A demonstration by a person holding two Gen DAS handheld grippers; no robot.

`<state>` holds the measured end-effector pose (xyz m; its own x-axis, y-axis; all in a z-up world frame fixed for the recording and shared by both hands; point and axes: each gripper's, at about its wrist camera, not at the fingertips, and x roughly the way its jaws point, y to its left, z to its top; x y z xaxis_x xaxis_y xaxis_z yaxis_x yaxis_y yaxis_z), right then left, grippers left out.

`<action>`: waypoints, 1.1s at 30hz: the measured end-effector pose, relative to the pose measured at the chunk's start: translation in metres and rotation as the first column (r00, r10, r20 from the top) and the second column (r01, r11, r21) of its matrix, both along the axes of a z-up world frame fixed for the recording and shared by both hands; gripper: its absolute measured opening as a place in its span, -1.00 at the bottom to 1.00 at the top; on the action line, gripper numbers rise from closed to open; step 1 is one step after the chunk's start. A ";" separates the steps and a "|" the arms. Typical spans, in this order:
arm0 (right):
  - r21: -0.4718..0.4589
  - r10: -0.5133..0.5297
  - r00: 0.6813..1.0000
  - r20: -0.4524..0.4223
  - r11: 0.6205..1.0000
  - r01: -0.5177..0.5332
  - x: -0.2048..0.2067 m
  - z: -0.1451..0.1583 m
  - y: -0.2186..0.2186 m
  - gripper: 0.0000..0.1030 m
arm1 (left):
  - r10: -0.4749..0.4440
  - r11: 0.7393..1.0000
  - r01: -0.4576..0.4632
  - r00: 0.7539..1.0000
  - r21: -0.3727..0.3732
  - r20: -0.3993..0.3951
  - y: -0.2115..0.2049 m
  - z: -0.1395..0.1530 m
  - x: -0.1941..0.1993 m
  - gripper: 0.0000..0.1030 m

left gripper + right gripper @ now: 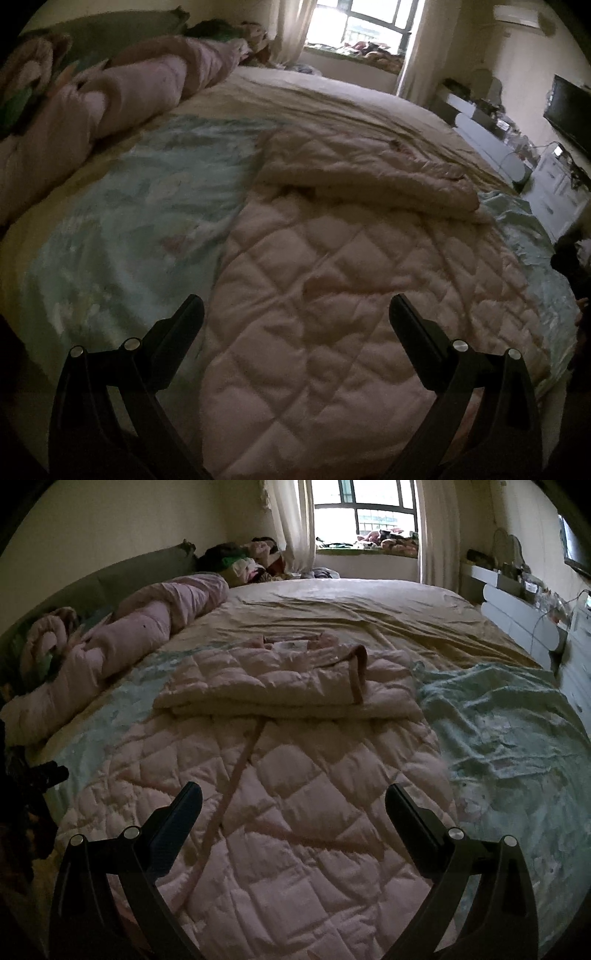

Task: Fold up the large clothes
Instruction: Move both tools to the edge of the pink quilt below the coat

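Note:
A large pale pink quilted robe [332, 295] [280, 794] lies spread on the bed. Its sleeves are folded across the upper body [280, 679], where the collar and a white label show. A thin pink belt strip [236, 775] runs down its middle. My left gripper [295, 314] hovers open over the robe's near left part, nothing between its fingers. My right gripper [293, 801] hovers open over the robe's lower part, also holding nothing.
A light green patterned sheet [122, 229] [517, 731] lies under the robe on a beige bedspread [351, 609]. A rolled pink duvet [129, 635] lies along the left side. White furniture [524, 624] stands to the right, a window [365, 513] at the far end.

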<state>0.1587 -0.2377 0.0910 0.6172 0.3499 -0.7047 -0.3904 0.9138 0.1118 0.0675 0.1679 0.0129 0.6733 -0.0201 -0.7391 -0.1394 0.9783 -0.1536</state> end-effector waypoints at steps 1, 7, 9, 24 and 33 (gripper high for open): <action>-0.006 -0.001 1.000 -0.003 1.000 0.001 -0.002 -0.002 -0.001 0.92 | 0.006 1.000 -0.006 1.000 -0.005 -0.010 0.003 -0.003 -0.003 0.82; -0.011 0.001 1.000 -0.010 1.000 -0.001 -0.009 -0.006 -0.005 0.92 | 0.026 1.000 -0.026 0.998 -0.007 -0.060 0.013 -0.021 -0.022 0.82; -0.012 0.003 1.000 -0.011 1.000 -0.003 -0.011 -0.007 -0.006 0.92 | 0.022 0.999 -0.024 0.997 -0.025 -0.071 0.015 -0.026 -0.028 0.82; -0.047 0.022 0.999 -0.023 0.999 -0.023 -0.029 -0.018 -0.017 0.92 | 0.012 0.993 -0.028 0.990 -0.112 -0.140 0.024 -0.060 -0.059 0.82; -0.059 -0.025 0.999 -0.037 0.998 0.023 -0.034 -0.024 -0.041 0.92 | -0.003 0.982 -0.027 0.987 -0.187 -0.160 0.027 -0.077 -0.063 0.82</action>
<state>0.1243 -0.2788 0.0668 0.5977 0.2930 -0.7463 -0.3650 0.9282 0.0721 0.0049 0.1948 -0.0637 0.5485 -0.1616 -0.8204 -0.1886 0.9320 -0.3097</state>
